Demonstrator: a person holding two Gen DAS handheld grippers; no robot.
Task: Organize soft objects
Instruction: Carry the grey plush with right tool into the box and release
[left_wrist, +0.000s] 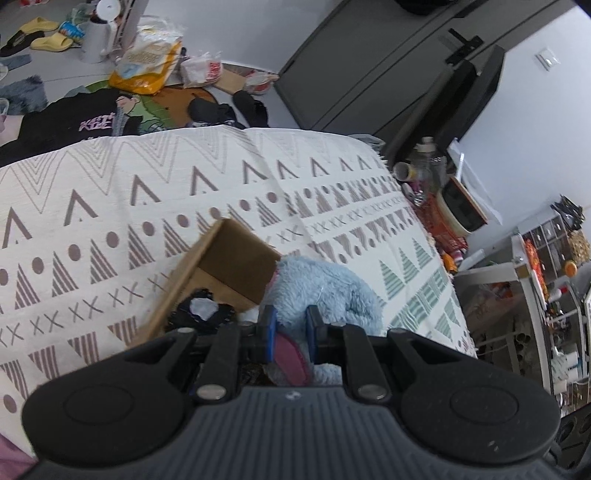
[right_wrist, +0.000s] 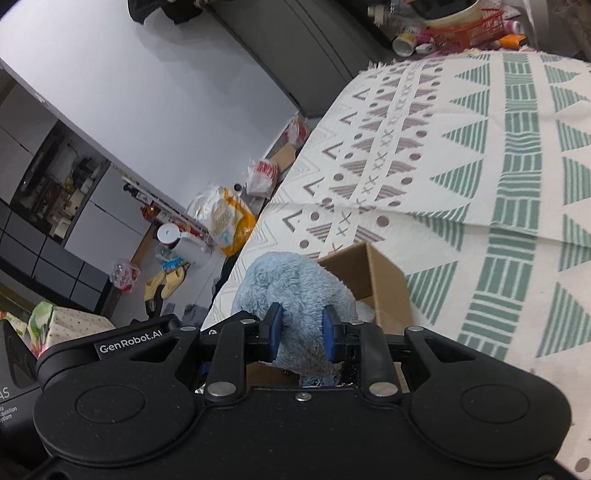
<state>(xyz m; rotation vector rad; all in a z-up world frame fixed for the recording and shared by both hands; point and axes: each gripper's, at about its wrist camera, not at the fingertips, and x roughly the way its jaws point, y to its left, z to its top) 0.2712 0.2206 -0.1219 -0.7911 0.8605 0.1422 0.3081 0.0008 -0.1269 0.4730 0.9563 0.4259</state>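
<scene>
Pinching the plush (left_wrist: 325, 291) from both sides, left gripper (left_wrist: 290, 328) and right gripper (right_wrist: 301, 332) hold it over the box (left_wrist: 221, 266) rim; open blanket (right_wrist: 480, 166) lies beyond.

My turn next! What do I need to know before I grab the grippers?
Left gripper: shut on the blue plush toy, near its pink part.
Right gripper: shut on the same toy, on its fluffy body.
The toy is held over the open cardboard box on the patterned blanket. A black item already lies in the box.
Left to do: probably lower the toy into the box and let go.
</scene>
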